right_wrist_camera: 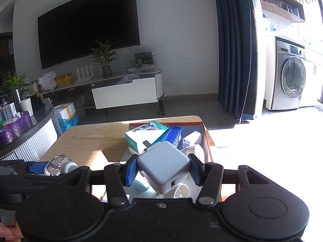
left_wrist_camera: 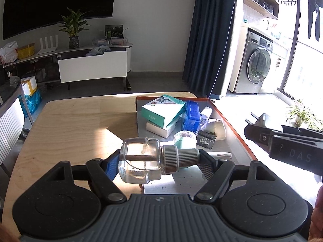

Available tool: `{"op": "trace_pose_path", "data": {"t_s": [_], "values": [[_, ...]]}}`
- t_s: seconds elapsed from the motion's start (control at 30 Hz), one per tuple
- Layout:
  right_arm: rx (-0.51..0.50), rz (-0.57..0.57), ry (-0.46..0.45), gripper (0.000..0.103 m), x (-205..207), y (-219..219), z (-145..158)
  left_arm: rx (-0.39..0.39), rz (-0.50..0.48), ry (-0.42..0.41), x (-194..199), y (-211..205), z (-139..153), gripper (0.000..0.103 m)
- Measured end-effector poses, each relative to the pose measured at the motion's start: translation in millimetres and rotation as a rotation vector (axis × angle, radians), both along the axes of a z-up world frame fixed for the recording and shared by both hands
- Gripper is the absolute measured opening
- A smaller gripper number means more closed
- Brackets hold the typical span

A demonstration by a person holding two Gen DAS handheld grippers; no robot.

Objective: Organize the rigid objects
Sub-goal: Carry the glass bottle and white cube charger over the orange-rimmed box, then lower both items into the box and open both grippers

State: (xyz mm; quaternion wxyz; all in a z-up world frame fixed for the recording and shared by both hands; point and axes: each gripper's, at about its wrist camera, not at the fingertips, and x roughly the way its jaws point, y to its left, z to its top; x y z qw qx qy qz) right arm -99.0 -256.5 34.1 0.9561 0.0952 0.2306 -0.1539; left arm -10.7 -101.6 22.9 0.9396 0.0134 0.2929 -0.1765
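We see the right gripper clamped on a grey power adapter, its prongs pointing away, above a red-rimmed tray holding a teal box and a blue box. At left, the left gripper holds a clear glass bottle over the wooden table.

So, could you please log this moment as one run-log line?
left gripper: shut on glass bottle | right gripper: shut on white charger | both above tray
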Motion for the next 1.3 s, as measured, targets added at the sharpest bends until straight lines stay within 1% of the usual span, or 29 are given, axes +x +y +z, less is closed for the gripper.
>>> {"op": "trace_pose_path", "data": {"t_s": [0.43, 1.1, 1.3], "values": [[0.015, -0.044, 0.01, 0.064, 2, -21, -6, 0.014, -0.059, 0.012, 9, -28, -3, 0.079], [0.028, -0.023, 0.047, 0.064, 29, -44, -11, 0.023, -0.096, 0.051, 30, -53, -9, 0.079], [0.038, -0.016, 0.071, 0.064, 39, -51, -18, 0.021, -0.105, 0.066, 37, -57, -14, 0.079]]}}
